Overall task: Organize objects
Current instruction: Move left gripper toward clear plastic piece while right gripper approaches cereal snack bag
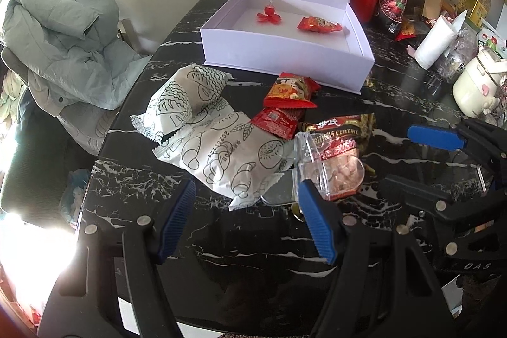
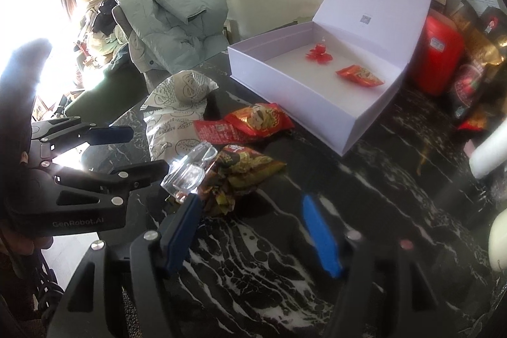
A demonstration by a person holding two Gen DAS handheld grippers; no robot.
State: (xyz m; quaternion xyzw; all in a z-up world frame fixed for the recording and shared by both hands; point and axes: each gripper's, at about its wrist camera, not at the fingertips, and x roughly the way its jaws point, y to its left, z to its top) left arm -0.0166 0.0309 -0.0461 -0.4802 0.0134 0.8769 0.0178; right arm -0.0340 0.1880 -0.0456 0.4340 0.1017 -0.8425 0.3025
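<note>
Two fisheye views over a black marbled table [image 1: 240,274] are being shown, one from each hand-held gripper.

In the left wrist view, a grey-green coat [image 1: 63,43] is being seen draped at the upper left. Near the centre, two white bread packets [image 1: 218,157] are lying overlapped on the table. Just right of them, red snack packets [image 1: 290,92] are piled, touching a dark snack bag [image 1: 336,133]. A clear plastic tub [image 1: 329,170] is resting against that bag. At the upper centre, an open white box [image 1: 285,59] is standing with its lid up; a red trinket [image 1: 268,15] and a red packet [image 1: 318,25] are lying inside. Jars and bags are crowded at the upper right. At the bottom, the left gripper [image 1: 247,224] is being held with its blue pads spread apart, nothing grasped; the tub is just beyond its right pad. The right gripper [image 1: 421,160] is entering from the right edge.

In the right wrist view, the left gripper [image 2: 142,148] is being seen at the left edge, its jaws apart, the lower finger just beside the tub [image 2: 188,171]. The coat [image 2: 171,18] is at the upper left, the bread packets [image 2: 176,106] and red packets [image 2: 250,122] at the centre, the dark bag [image 2: 244,170] below them. The box [image 2: 317,103] is at the upper right. At the bottom, the right gripper [image 2: 253,230] is being held released, its pads spread over bare table.
</note>
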